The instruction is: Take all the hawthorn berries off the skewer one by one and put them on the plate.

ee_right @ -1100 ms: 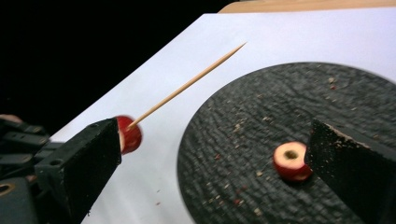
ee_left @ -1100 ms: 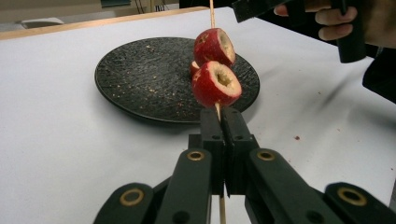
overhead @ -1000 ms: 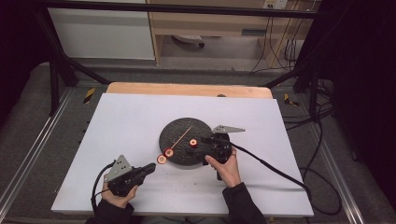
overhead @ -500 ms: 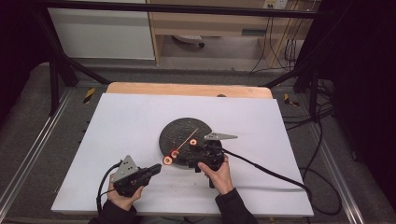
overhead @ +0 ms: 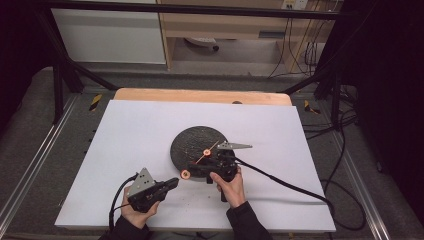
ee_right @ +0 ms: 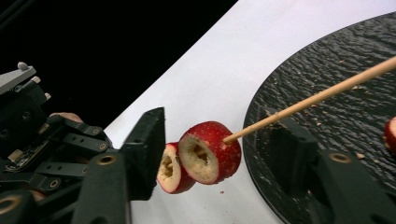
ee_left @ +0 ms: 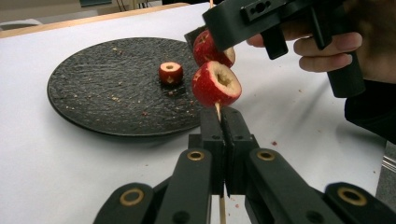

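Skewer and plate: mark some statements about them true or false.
1. The left gripper is shut on the skewer. True.
2. Two red fruit pieces are threaded on the skewer. True.
3. The plate is white. False: it is black, with a rough surface.
4. The plate holds no fruit. False: one small red piece lies on it, with crumbs around.

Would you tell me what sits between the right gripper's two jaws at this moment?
Two cored red fruit pieces threaded on the wooden skewer sit between the right gripper's jaws, seen in the right gripper view.
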